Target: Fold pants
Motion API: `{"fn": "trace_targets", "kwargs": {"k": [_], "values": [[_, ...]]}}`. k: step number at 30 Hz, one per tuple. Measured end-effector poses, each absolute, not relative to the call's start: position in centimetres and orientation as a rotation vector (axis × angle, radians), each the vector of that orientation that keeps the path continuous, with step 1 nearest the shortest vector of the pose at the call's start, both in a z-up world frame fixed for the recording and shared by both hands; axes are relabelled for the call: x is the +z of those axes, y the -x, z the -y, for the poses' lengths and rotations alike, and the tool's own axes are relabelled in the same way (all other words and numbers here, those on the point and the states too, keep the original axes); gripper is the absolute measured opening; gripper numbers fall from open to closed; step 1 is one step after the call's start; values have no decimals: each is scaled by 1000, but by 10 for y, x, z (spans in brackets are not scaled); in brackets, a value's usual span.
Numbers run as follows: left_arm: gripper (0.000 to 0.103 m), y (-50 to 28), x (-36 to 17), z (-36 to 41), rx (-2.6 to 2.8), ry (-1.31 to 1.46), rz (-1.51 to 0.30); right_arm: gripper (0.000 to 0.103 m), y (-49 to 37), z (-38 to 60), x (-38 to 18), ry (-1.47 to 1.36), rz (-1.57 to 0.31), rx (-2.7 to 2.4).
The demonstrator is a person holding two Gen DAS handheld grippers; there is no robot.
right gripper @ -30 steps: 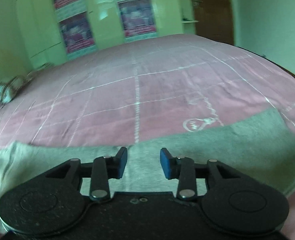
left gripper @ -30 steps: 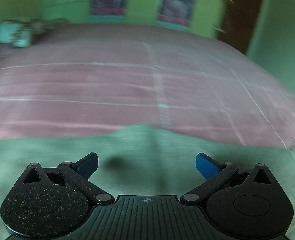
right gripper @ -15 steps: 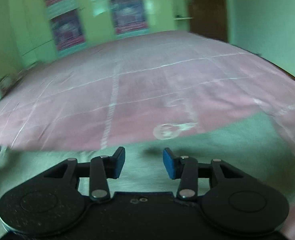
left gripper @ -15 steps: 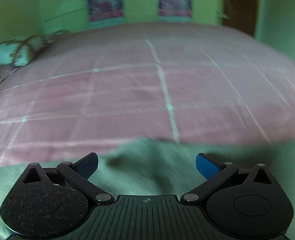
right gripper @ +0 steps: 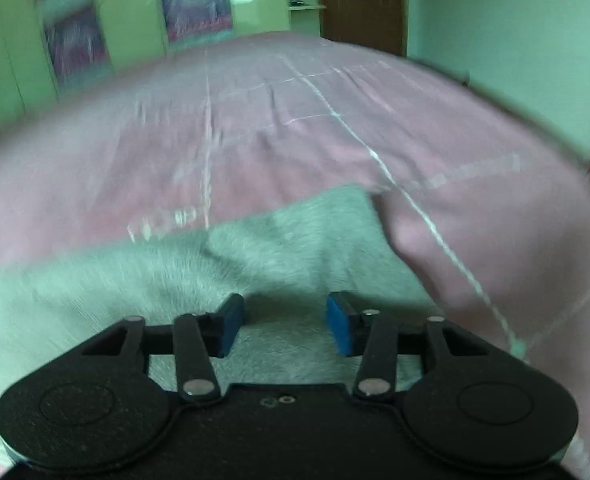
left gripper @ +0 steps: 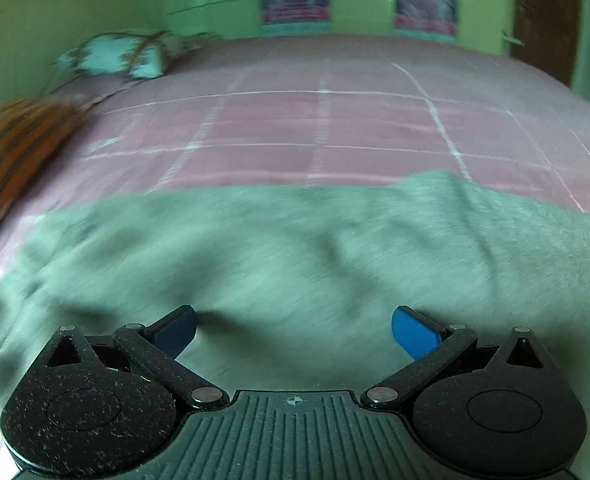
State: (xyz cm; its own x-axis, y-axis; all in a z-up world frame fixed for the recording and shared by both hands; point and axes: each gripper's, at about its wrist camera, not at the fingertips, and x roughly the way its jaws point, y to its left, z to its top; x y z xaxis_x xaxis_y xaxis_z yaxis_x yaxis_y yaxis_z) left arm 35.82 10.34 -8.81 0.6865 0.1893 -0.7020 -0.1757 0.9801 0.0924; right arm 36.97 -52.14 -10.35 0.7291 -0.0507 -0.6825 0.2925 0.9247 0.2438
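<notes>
Nearest to me, the left gripper (left gripper: 294,330) had its fingers (left gripper: 413,332) spread wide over the grey pants (left gripper: 295,248), grasping nothing. The right gripper (right gripper: 281,326) had just been opening its fingers; only cloth lay below, not pinched. The pants lay flat across the near side of the pink bed (left gripper: 335,128), with a raised edge toward the right. Farther away was a pillow (left gripper: 115,56). I judged a risk: in such blur, closing could catch the bedsheet together with the pants.

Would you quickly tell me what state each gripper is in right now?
Left gripper: open wide, holding nothing, above the grey pants.
Right gripper: open, jaws just opening, nothing gripped.
</notes>
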Motion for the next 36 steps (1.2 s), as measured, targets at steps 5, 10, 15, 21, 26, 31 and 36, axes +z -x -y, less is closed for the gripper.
{"fn": "trace_targets", "kwargs": {"k": [5,10,15,21,26,31,36], "values": [[103,-306,-79,-148,326,28,-693,41,-340,500,-74,-378,-610,-59],[103,-293,-60,-198,424,81,-626,39,-393,402,-64,-397,-650,326],[85,-308,-57,-263,530,171,-658,39,-475,253,-65,-292,-730,577],[75,-269,-83,-292,593,395,-650,37,-536,136,-84,-188,-784,683],[48,-268,-100,-297,585,546,-615,35,-567,87,-105,-93,-834,718],[32,-274,-101,-286,602,555,-583,20,-563,70,-113,17,-828,743],[32,-266,-103,-288,583,597,-555,16,-564,59,-115,47,-806,760]]}}
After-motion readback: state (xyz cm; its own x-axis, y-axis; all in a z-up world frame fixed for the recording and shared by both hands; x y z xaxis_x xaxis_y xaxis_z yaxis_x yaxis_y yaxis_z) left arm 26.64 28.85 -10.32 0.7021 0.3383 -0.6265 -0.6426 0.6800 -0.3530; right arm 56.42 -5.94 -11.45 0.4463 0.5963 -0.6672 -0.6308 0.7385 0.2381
